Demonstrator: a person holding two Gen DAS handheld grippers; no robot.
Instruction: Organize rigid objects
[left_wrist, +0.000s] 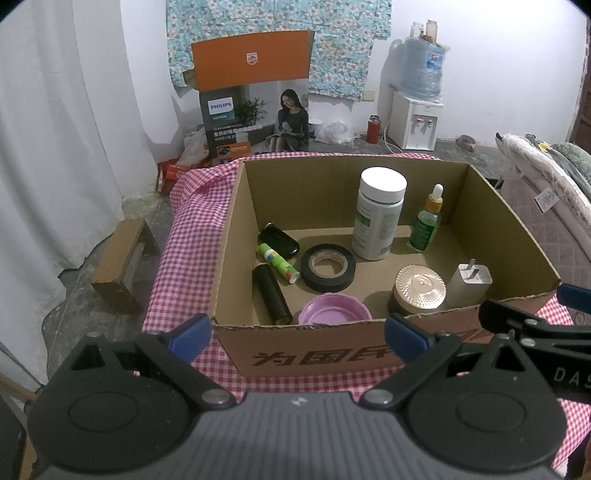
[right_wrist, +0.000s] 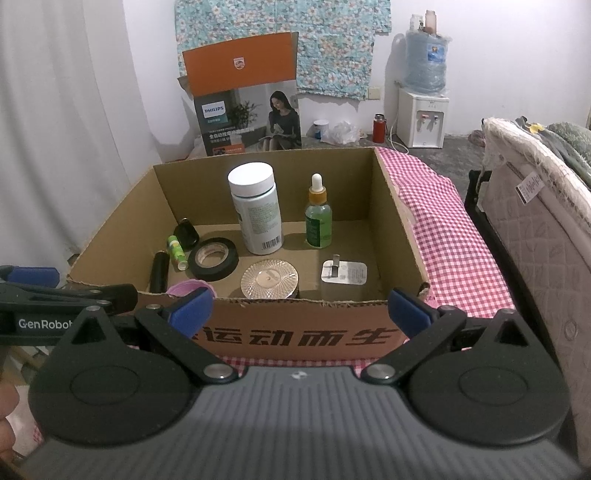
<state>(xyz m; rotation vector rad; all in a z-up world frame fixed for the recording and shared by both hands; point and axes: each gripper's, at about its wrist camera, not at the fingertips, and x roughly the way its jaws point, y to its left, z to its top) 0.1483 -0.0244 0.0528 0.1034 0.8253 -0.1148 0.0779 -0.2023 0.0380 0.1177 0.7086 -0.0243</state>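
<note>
Cardboard box (left_wrist: 332, 350) just ahead — both grippers (left_wrist: 297, 332) (right_wrist: 301, 312) spread, empty.

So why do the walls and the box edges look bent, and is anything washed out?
Left wrist view: the fisheye lens bows the curtain and darkens the corners; the white bottle cap glares slightly. Right wrist view: the same bending curves the cardboard box rim and the mattress; the dim, soft light leaves faint shadows inside the box.
</note>
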